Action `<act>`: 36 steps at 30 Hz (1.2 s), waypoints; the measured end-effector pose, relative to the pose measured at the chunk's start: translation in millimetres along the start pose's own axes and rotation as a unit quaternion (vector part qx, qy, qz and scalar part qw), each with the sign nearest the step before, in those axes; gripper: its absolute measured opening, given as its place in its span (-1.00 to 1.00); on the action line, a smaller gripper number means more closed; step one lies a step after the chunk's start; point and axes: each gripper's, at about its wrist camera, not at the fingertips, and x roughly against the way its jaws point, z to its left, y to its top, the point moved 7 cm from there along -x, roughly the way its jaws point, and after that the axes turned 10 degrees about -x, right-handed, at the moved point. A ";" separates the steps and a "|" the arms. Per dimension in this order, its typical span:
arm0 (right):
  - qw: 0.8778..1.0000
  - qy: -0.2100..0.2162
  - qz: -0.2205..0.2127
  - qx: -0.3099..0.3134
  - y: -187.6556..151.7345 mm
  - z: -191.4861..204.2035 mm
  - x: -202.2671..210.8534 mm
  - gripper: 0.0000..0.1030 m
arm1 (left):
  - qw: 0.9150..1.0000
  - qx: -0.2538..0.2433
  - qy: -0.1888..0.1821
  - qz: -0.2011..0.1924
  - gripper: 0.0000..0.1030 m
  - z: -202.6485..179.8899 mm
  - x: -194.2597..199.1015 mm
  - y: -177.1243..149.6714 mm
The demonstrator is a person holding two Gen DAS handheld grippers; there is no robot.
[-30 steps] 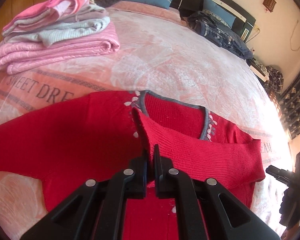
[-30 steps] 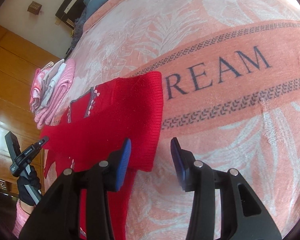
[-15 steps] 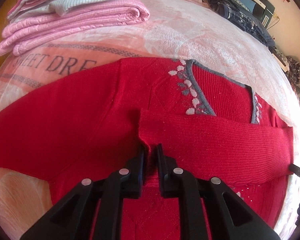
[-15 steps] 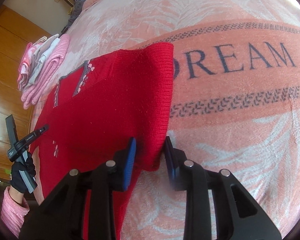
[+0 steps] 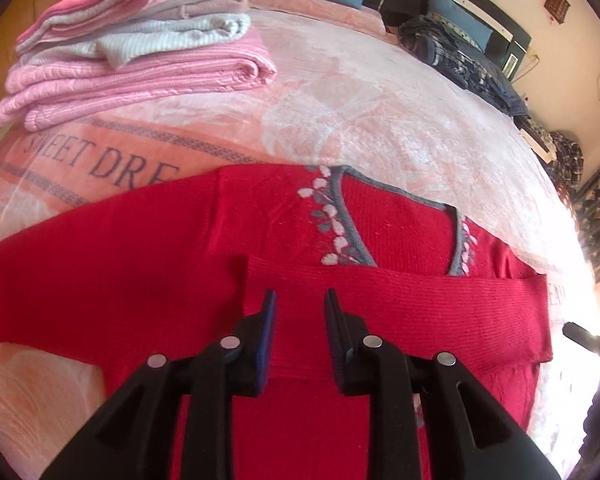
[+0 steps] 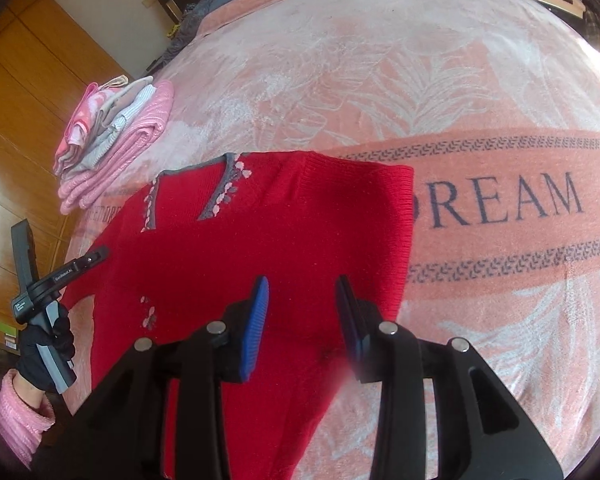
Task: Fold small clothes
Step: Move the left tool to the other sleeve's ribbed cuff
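The red sweater (image 5: 148,264) lies flat on the bed (image 5: 380,128), neckline away from the person, with one sleeve (image 5: 420,308) already laid across the chest and the other sleeve (image 5: 60,280) stretched out to the left side; the left gripper (image 5: 300,304) hangs just over the folded sleeve with its jaws parted and nothing between them; the right gripper (image 6: 302,296) is likewise spread wide and empty above the sweater's right part, near the folded edge (image 6: 406,236). The likely trouble is the folded sleeve itself; it is loose knit resting on knit, so a gripper brushing it on the way to the outstretched sleeve could drag it out of line or flip its cuff back; a pinch taken too deep could catch both layers and lift the chest along with the sleeve, spoiling the fold; pulling the far sleeve over too briskly may shift the whole sweater on the plush blanket (image 6: 500,200); the stack of folded clothes (image 5: 132,56) sits well apart and seems safe.
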 end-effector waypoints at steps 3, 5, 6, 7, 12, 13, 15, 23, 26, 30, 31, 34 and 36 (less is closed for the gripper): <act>1.000 -0.018 0.020 0.008 -6.1 4.1 -18.1 -0.31 | 1.000 -0.007 -0.012 0.017 -0.33 -13.6 -13.9 -4.5; 0.999 -0.041 0.034 0.013 -11.4 1.4 -32.1 -0.30 | 0.999 -0.008 -0.011 0.033 -0.23 -15.2 -26.4 -10.0; 0.998 -0.053 0.043 0.015 -15.6 -3.0 -38.5 -0.29 | 0.999 -0.005 -0.010 0.045 -0.22 -13.5 -34.0 -14.0; 0.997 -0.057 0.047 0.017 -19.4 -6.4 -44.0 -0.28 | 0.999 -0.002 -0.010 0.051 -0.22 -11.5 -39.8 -18.1; 0.998 -0.042 0.034 0.019 -22.6 -7.5 -47.6 -0.13 | 0.999 -0.032 -0.004 0.038 -0.14 -14.9 -43.1 -18.9; 0.999 -0.040 0.029 0.020 -22.8 -7.3 -48.6 -0.12 | 0.999 -0.033 -0.005 0.034 -0.11 -15.5 -43.3 -19.6; 0.999 -0.039 0.014 0.028 -24.9 -7.3 -50.0 -0.08 | 0.999 -0.040 -0.002 0.026 -0.09 -16.2 -43.8 -21.1; 0.997 -0.057 0.004 0.044 -26.9 0.5 -53.8 0.07 | 0.998 -0.056 0.002 0.014 -0.05 -17.5 -43.3 -21.6; 0.997 -0.065 0.007 0.046 -26.2 5.1 -53.4 0.16 | 0.999 -0.046 -0.006 0.013 -0.05 -14.5 -39.2 -21.3; 0.998 -0.058 0.000 0.038 -19.8 17.4 -44.0 0.19 | 1.000 -0.012 -0.013 0.018 0.01 1.9 -26.0 -20.8; 0.999 -0.045 -0.004 0.030 -17.4 21.6 -40.7 0.19 | 1.000 -0.004 -0.010 0.017 0.07 10.9 -21.6 -20.0; 0.999 -0.027 -0.008 0.022 -12.8 36.8 -37.3 0.19 | 1.000 0.023 0.011 0.010 0.09 51.6 -7.4 -18.8; 0.999 -0.021 -0.006 0.029 -13.2 49.7 -38.6 0.19 | 0.998 0.048 0.028 0.009 0.10 89.9 2.6 -20.4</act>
